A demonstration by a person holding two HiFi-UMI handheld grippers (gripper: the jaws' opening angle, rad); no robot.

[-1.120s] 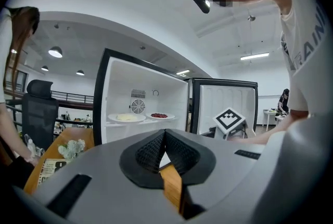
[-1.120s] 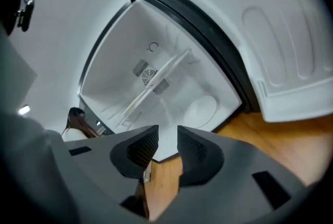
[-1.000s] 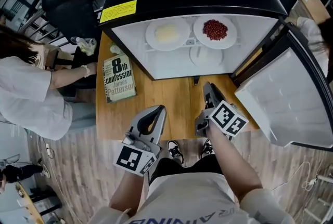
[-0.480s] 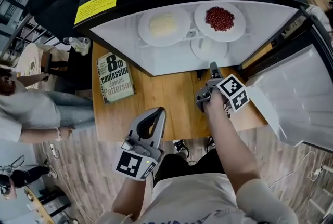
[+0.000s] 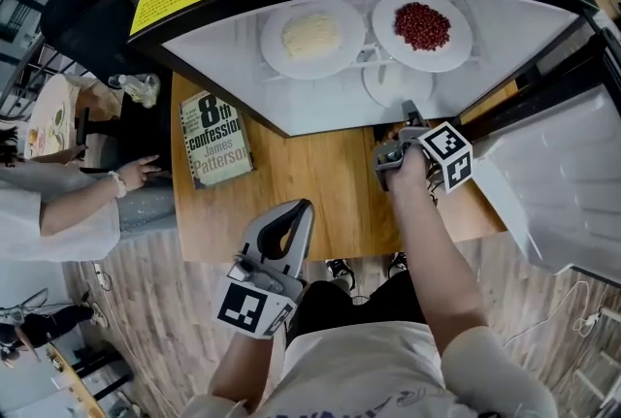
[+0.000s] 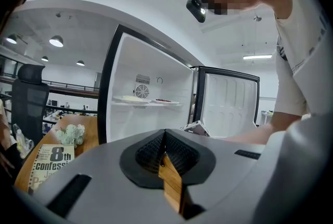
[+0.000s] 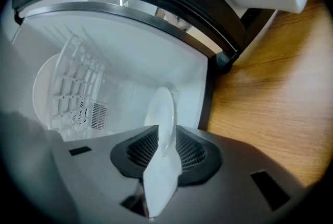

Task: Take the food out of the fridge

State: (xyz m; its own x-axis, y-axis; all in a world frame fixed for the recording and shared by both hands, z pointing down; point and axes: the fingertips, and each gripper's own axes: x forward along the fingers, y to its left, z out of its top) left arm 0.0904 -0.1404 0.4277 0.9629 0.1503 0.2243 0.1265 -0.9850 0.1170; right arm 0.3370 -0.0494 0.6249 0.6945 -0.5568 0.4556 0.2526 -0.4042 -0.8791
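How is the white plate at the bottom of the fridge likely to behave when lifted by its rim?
The lower plate looks stiff and glossy, so it may slip in the right gripper, which grips only its rim. Held at one edge, it will probably tip downward. It looks like ceramic, so likely fragile.
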